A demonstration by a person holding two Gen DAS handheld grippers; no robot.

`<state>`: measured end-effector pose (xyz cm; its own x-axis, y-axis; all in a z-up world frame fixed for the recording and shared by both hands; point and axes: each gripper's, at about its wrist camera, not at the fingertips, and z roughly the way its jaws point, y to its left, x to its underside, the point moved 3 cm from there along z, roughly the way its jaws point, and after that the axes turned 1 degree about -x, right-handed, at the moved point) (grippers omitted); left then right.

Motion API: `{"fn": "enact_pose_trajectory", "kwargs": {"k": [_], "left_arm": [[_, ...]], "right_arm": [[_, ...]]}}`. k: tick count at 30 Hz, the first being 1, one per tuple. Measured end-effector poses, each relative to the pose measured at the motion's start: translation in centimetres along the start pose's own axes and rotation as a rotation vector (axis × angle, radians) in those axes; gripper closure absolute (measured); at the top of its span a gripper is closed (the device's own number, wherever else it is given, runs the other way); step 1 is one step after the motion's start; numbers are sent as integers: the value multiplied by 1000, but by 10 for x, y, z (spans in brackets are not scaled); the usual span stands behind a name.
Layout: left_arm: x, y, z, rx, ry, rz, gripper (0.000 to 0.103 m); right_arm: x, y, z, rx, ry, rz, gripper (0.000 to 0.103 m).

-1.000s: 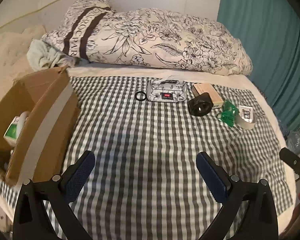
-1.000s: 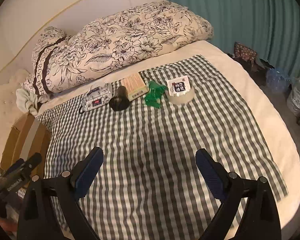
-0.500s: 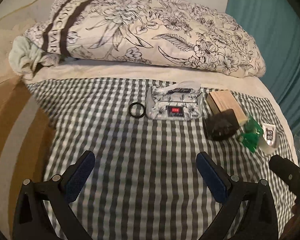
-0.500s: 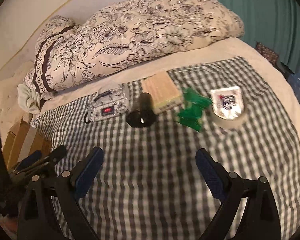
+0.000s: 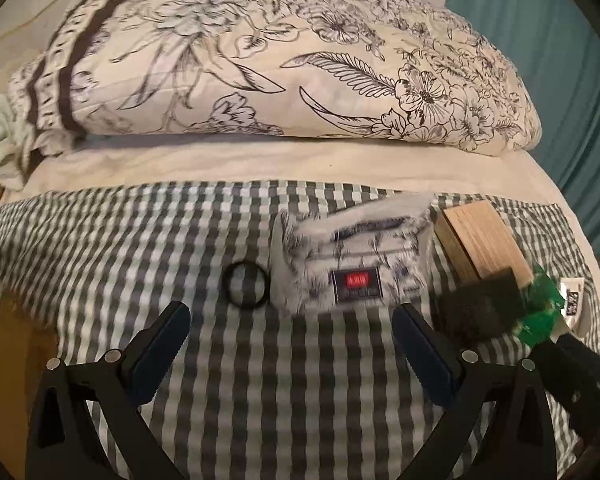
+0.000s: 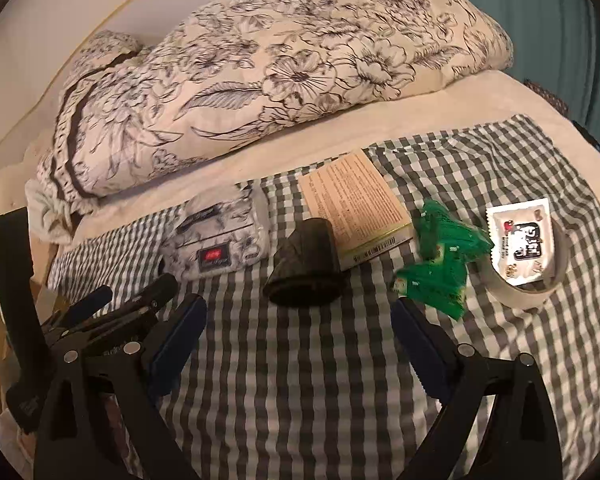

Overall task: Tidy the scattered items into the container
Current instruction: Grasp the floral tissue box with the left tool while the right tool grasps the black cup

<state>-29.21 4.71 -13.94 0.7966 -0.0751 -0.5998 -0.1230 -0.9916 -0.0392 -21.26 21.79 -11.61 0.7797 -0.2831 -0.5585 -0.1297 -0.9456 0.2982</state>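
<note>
Scattered items lie in a row on a grey checked cloth [image 5: 300,408]: a black ring [image 5: 245,286], a floral tissue pack [image 5: 352,264], a tan box [image 5: 482,238], a black roll [image 6: 306,268], green packets [image 6: 444,256] and a tape roll [image 6: 528,284] with a white sachet [image 6: 520,240] on top. My left gripper [image 5: 291,316] is open, just short of the ring and the tissue pack. My right gripper [image 6: 298,312] is open, close in front of the black roll. Only a brown edge of the cardboard box [image 5: 8,360] shows at far left.
A folded floral duvet [image 5: 260,60] lies across the bed behind the items. A teal curtain [image 5: 580,60] hangs on the right. The left gripper's body [image 6: 112,312] sits close beside my right gripper.
Both grippers have moved forward and lower toward the row of items, which now looks much larger. The cardboard box has slid almost out of the left wrist view. Both stay open.
</note>
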Motion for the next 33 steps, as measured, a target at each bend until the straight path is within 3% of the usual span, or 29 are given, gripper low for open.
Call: {"fn": "enact_pose_trajectory", "kwargs": {"k": [9,16,23,25,28,30,33], "left_arm": [[-24,-2,40,58,34,73,0],[-22,-16,64,179,68,73,0],[-21,-31,88,131,85,89,0],[-24,-32,89,131,87,84,1],[-24,-33,84,124,80,86,29],[-25,-32,79,125,80,89,57],[-24,-30,66,144,80,108,72]], "right_arm": [[-3,-15,34,33,29,80,9],[-2,-19,52,50,42,99,9],[-1,-16,70,67,53,96,11],[1,-16,73,63,45,104,19],[1,-9,74,37,46,91,41],[1,-3,72,52,40,65,41],[2,-1,67,44,34,58,42]]}}
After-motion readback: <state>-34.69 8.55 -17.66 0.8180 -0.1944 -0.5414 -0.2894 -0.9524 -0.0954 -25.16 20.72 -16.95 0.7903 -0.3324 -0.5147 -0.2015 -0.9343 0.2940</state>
